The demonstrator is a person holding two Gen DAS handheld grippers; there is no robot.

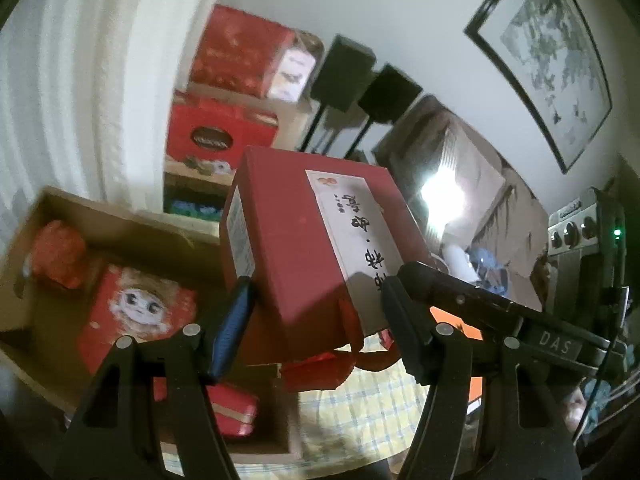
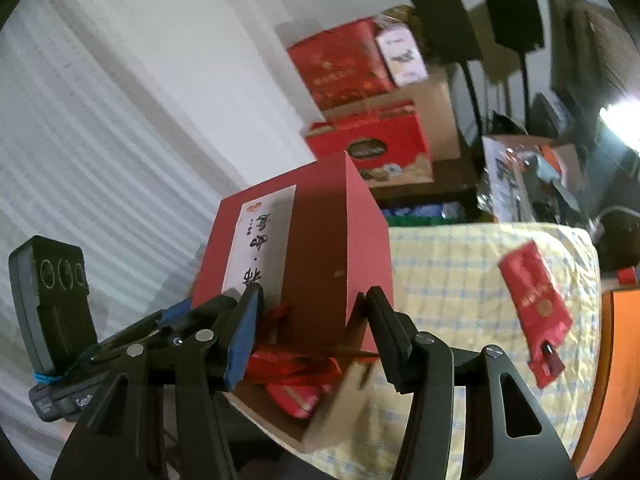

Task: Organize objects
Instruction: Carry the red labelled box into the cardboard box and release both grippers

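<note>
Jaws of two grippers (image 1: 316,320) (image 2: 312,332) on one red box (image 1: 304,240)

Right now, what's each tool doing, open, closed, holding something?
Left tool: closed on the red gift box.
Right tool: closed on the same red gift box.

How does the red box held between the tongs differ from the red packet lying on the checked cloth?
The red box is a stiff carton held up in the air and tilted; the red packet is thin and flat and lies on the checked cloth. The box bears a white label with black writing; the packet bears gold print. Both tongs, left and right, straddle the box; nothing touches the packet. Both things are red.
</note>
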